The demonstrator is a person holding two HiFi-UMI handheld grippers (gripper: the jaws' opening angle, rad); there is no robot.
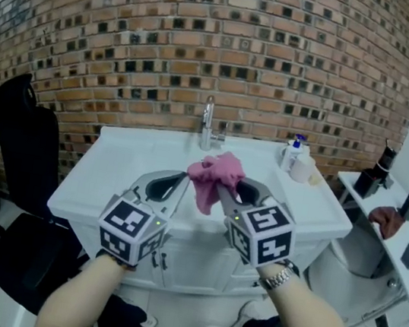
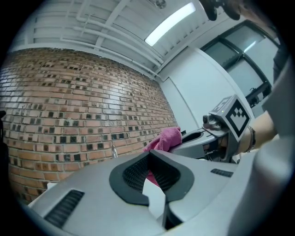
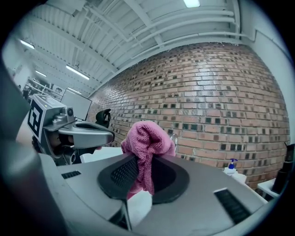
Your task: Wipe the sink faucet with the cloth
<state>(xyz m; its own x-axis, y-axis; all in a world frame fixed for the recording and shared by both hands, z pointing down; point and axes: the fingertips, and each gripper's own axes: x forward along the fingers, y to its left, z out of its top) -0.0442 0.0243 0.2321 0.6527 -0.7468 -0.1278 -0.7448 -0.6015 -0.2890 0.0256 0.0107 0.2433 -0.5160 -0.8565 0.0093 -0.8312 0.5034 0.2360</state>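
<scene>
A pink cloth [image 1: 214, 176] hangs bunched from my right gripper [image 1: 223, 190], whose jaws are shut on it; in the right gripper view the cloth [image 3: 145, 143] rises above the pads and drapes down between them. My left gripper [image 1: 183, 182] is shut with nothing in it, just left of the cloth. Both grippers point level toward the chrome faucet [image 1: 207, 125], which stands at the back of the white sink counter [image 1: 110, 175] against the brick wall. The faucet [image 2: 114, 150] shows small in the left gripper view, and in the right gripper view the faucet [image 3: 174, 138] is partly hidden by the cloth.
A soap pump bottle [image 1: 292, 151] and a white cup [image 1: 303, 168] stand at the counter's back right. A black chair [image 1: 27, 138] is left of the sink. A white shelf [image 1: 407, 245] with dark items runs along the right.
</scene>
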